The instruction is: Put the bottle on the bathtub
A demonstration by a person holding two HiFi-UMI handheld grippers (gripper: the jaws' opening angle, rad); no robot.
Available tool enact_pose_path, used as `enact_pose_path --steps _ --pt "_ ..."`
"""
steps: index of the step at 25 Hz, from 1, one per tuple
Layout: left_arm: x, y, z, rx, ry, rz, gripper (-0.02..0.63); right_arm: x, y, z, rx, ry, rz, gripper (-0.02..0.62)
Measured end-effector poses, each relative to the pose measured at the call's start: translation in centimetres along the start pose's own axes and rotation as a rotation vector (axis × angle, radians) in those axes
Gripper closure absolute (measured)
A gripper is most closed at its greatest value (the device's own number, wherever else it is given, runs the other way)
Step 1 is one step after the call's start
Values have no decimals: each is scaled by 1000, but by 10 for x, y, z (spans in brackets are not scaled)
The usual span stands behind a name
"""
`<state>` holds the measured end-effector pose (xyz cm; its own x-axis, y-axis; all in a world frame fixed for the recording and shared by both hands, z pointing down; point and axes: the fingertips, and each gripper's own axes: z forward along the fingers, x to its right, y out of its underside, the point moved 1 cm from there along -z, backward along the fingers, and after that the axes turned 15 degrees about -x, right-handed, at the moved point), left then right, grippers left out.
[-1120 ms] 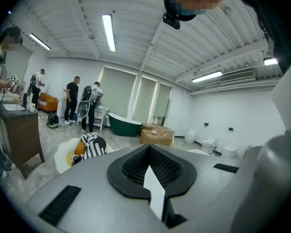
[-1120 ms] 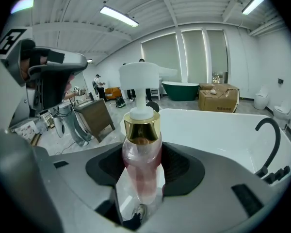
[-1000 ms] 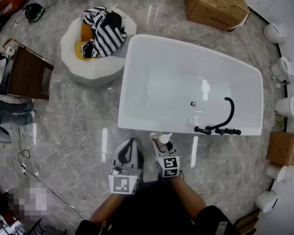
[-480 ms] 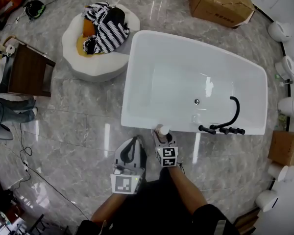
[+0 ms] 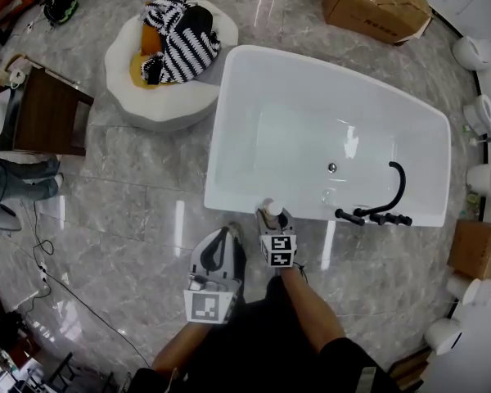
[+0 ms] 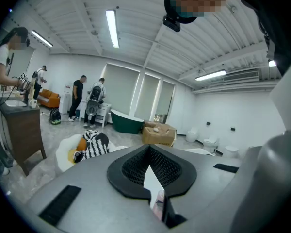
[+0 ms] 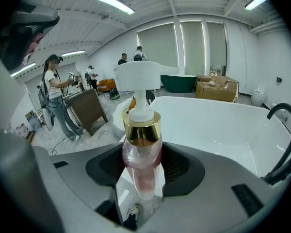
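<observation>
The white bathtub (image 5: 229, 80) fills the middle of the head view, with a black faucet (image 5: 390, 193) on its near right rim. My right gripper (image 5: 272, 222) is shut on a clear pink bottle (image 5: 270, 210) with a gold collar and white pump top. It holds the bottle upright at the tub's near rim. In the right gripper view the bottle (image 7: 141, 161) stands between the jaws of the right gripper (image 7: 144, 173), with the bathtub (image 7: 223, 118) behind it. My left gripper (image 5: 221, 242) hangs over the floor to the left, shut and empty; the left gripper (image 6: 150, 173) shows only a thin slit.
A round white pouf (image 5: 159, 97) with striped cloth lies left of the tub. A cardboard box (image 5: 376, 6) sits beyond it. A wooden table (image 5: 45, 113) stands far left. Toilets (image 5: 481, 115) line the right edge, and cables (image 5: 41, 260) trail over the marble floor.
My right gripper has carried the bottle forward, from over the floor to the tub's near rim. The left gripper has kept its place beside it.
</observation>
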<state>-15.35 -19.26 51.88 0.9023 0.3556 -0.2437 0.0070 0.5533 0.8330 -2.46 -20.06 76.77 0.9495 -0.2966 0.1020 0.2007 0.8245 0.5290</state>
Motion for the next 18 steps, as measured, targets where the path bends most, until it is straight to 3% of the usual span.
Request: enact_pose_path --steps 18 --pt "-7 0 15 -13 -16 -4 592 12 -4 40 -34 7 1 377"
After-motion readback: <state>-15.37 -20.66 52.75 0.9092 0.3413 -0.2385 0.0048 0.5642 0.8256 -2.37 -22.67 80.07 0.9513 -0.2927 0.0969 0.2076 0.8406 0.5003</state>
